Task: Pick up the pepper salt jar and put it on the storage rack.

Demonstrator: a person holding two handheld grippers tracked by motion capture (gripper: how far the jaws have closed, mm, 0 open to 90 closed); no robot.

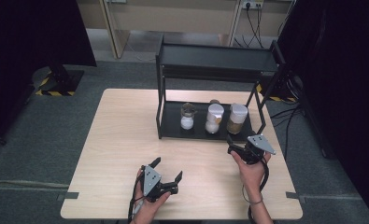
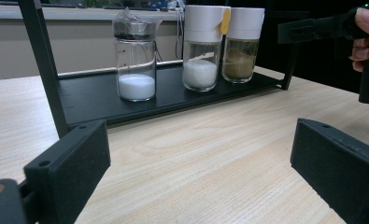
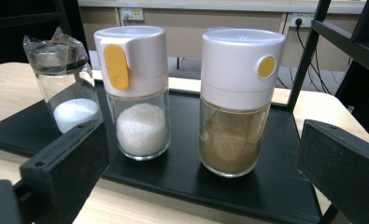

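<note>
Right claw (image 1: 238, 150), jaws apart, faces brown-powder glass jar w/ white cap (image 3: 236, 100) at black rack tray (image 3: 275, 186) right end; judged approach: center, grip glass below cap. Left claw (image 1: 166, 175) spread wide, idle nr bench front edge.

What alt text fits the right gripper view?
Three glass jars stand on a black metal shelf tray: a film-covered jar of white powder, a white-capped jar of white granules and a white-capped jar of brown powder. The open right gripper faces them, holding nothing.

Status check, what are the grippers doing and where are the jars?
Left gripper open, low over table, empty. Right gripper open, at rack's front edge, facing brown-filled jar. Three jars on the rack's lower shelf, untouched. Nothing in the way.
</note>
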